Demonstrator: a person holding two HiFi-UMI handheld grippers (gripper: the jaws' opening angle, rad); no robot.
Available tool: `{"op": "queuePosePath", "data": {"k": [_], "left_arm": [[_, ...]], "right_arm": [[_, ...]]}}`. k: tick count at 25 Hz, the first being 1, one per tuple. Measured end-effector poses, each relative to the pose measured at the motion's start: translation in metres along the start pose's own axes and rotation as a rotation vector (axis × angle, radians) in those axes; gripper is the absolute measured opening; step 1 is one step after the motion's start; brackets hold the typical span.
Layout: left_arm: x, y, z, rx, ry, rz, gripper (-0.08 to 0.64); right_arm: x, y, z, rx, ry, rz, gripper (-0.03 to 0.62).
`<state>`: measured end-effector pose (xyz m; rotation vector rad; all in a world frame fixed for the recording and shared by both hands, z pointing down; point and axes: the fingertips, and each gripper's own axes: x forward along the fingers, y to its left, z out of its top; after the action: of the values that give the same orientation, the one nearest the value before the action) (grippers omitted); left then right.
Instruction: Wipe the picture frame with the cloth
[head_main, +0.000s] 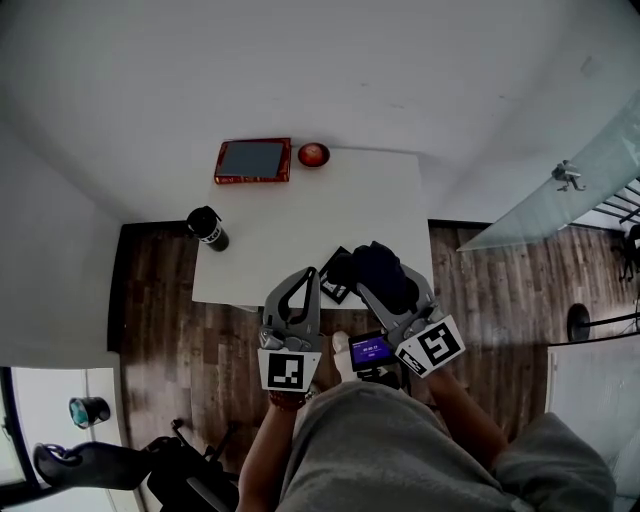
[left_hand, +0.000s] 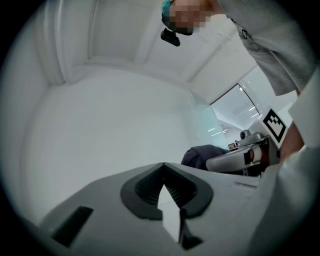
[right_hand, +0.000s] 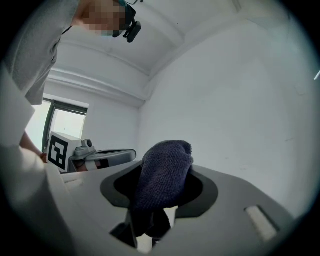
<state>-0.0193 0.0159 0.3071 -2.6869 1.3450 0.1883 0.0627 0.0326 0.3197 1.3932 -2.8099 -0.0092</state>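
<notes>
Left gripper (left_hand: 163, 167) above white table's (head_main: 330, 215) near edge, jaws pressed together, empty, right gripper (right_hand: 164, 152) alongside pinching bunched dark-blue cloth (head_main: 386, 276), red-bordered picture frame (head_main: 253, 161) flat at table's far-left corner, grey panel up.

Showing a red-bordered rectangular picture frame (head_main: 253, 161) with a dull grey-blue panel, lying flat and face up at the far left corner of the white table (head_main: 320, 225), long side running along the far edge. Showing, well apart from it over the table's near right part, a dark navy terry cloth (right_hand: 165, 172), bunched into a rounded wad, being pinched between the jaws of the right gripper (right_hand: 161, 200), upper end bulging past the jaw tips.
</notes>
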Motion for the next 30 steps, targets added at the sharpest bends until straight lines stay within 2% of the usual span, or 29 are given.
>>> {"op": "queuePosePath", "data": {"k": [8,12,15,17,19,22,26,30], "left_arm": [[-0.041,-0.003,0.006,-0.031,-0.016,-0.018,-0.008],[-0.063,-0.005,0.008,0.053,-0.005,-0.016,-0.008],[-0.077,-0.007,0.009,0.043,-0.017,-0.019,-0.008],[-0.086,-0.009,0.008,0.005,-0.012,-0.019,-0.008],[-0.093,-0.012,0.008,0.016,-0.006,-0.033,-0.008],[-0.106,-0.017,0.009,-0.022,-0.018,-0.038,-0.008],[-0.124,-0.022,0.011,0.038,-0.008,-0.075,-0.008],[-0.14,-0.025,0.011,0.017,-0.003,-0.078,-0.008]], "right_arm": [[-0.019,0.049,-0.008,-0.008,0.037,-0.019,0.188],[-0.027,0.076,-0.008,-0.048,0.061,-0.02,0.173],[-0.032,0.093,-0.011,-0.054,0.072,-0.02,0.167],[-0.037,0.101,-0.011,-0.051,0.073,-0.023,0.167],[-0.041,0.107,-0.01,-0.048,0.069,-0.029,0.167],[-0.049,0.116,-0.014,-0.048,0.088,-0.039,0.167],[-0.059,0.132,-0.017,-0.044,0.097,-0.051,0.167],[-0.064,0.145,-0.019,-0.039,0.105,-0.057,0.167]]}}
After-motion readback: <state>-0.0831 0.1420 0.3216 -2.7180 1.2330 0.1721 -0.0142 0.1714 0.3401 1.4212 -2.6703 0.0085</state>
